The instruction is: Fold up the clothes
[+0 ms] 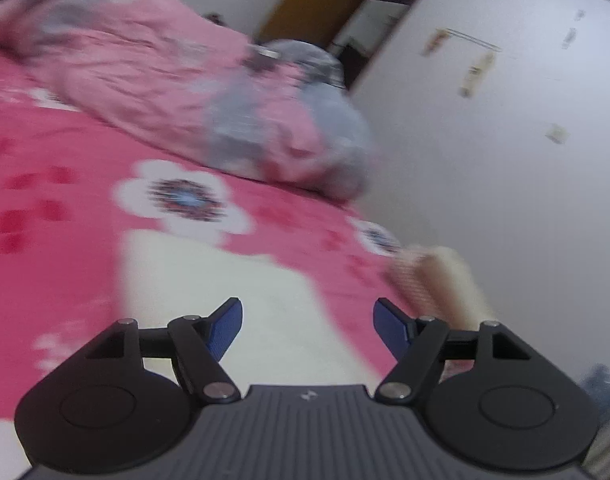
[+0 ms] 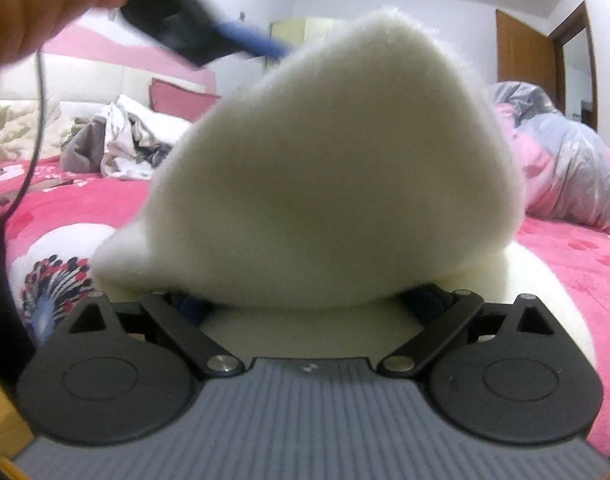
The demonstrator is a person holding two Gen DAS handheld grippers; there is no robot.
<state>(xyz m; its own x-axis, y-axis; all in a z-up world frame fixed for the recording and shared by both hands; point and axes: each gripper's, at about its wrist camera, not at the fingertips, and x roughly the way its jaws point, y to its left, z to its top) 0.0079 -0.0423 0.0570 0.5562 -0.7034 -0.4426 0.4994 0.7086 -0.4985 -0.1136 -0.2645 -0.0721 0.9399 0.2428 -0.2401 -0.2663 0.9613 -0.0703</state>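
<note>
A cream fluffy garment (image 2: 325, 168) rises in a tall hump right in front of my right gripper (image 2: 309, 300). Its lower fold drapes over the fingertips and hides them. The jaws stand wide apart on either side of the fabric, and no pinch shows. In the left wrist view the same cream garment (image 1: 233, 304) lies flat on the pink bed, with a ribbed cuff (image 1: 437, 280) at the right. My left gripper (image 1: 307, 308) hovers above it, open, with nothing between its blue pads (image 1: 225, 332). From the right wrist view the left gripper (image 2: 265, 46) appears blurred beside the hump's peak, held by a hand (image 2: 45, 0).
A pink floral bedsheet (image 1: 65, 200) covers the bed. A rumpled pink and grey quilt (image 1: 165, 80) lies at the far side, near a white wall and an orange door (image 1: 305, 4). A pile of other clothes (image 2: 121, 148) sits by the headboard. A black cable (image 2: 33, 140) hangs at left.
</note>
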